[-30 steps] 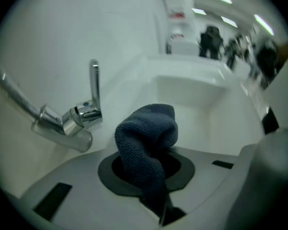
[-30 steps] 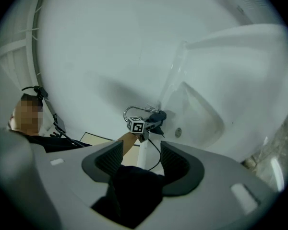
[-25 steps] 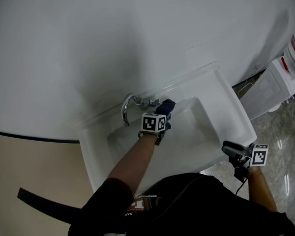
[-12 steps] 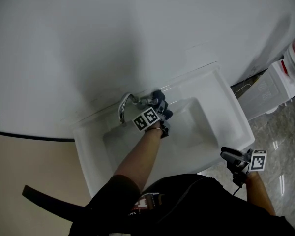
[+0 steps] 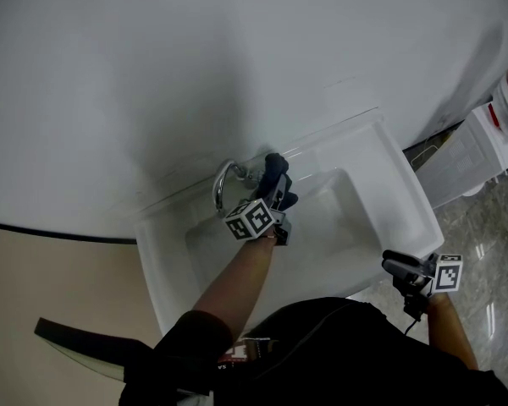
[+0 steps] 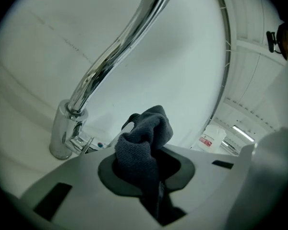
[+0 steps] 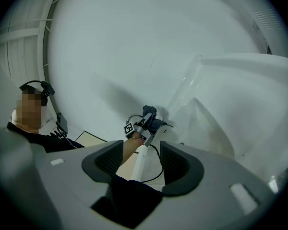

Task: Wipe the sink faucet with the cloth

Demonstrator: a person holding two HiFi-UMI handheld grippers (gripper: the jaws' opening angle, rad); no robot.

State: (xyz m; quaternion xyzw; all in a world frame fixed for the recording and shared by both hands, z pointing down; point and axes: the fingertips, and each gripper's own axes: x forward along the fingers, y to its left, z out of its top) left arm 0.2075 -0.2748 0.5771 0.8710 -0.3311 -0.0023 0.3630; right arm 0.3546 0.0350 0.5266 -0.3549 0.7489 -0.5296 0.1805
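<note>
While left tool [image 6: 146, 170] pinches crumpled dark cloth [image 6: 146, 133] | curved chrome faucet [image 6: 114, 52] | right tool [image 7: 139, 163] agape

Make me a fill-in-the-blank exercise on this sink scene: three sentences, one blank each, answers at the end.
1. The left gripper is shut on a dark ____.
2. The right gripper, held off the front corner of the white sink, has its jaws ____ and grips nothing.
3. The left gripper is raised beside the chrome ____ at the sink's back rim.

Missing words: cloth; open; faucet.
</note>
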